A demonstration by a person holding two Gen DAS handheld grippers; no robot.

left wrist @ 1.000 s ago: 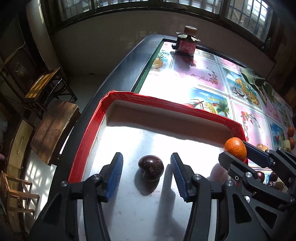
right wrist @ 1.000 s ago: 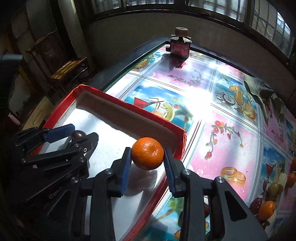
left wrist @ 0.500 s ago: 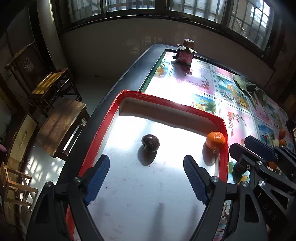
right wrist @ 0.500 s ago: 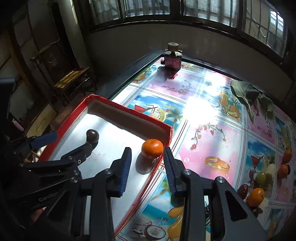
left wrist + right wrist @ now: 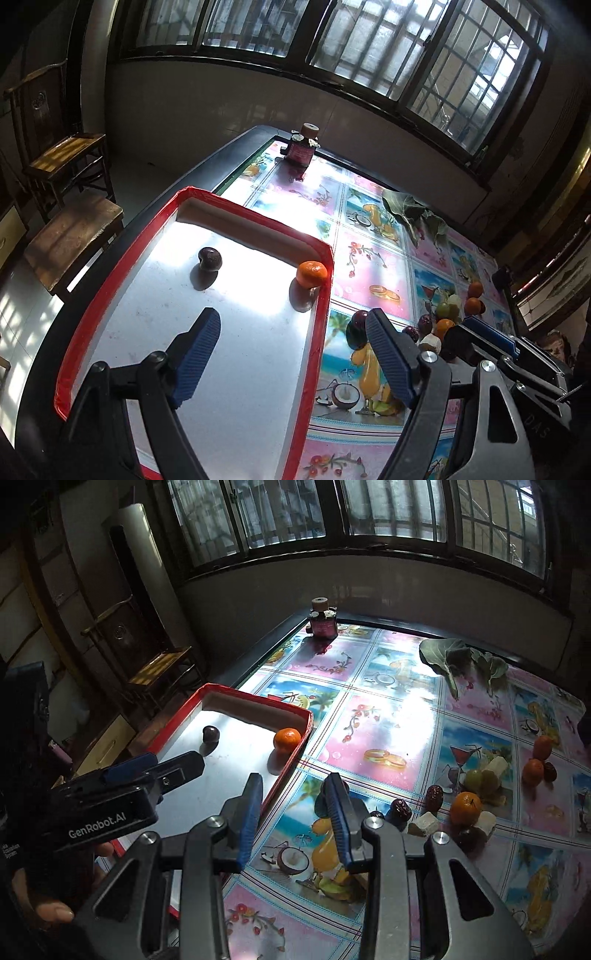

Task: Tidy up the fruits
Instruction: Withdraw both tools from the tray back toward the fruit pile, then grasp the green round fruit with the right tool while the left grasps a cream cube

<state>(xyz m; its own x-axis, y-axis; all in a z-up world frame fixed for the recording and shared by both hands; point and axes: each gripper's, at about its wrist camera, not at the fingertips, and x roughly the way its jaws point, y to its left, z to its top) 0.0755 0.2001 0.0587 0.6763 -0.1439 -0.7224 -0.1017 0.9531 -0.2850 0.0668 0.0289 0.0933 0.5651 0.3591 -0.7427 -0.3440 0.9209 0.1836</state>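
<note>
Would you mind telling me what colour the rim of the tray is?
The tray rim is red, around a white inside; the left wrist view shows it best.

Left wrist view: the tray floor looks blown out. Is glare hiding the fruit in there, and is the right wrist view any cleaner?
Left wrist view: sunlight whitens the tray floor, yet the dark plum and tangerine stay crisp, each casting a hard shadow toward the camera. Right wrist view: the same fruit reads clearly; the worst glare sits on the tablecloth, and fisheye bends the window bars.
</note>
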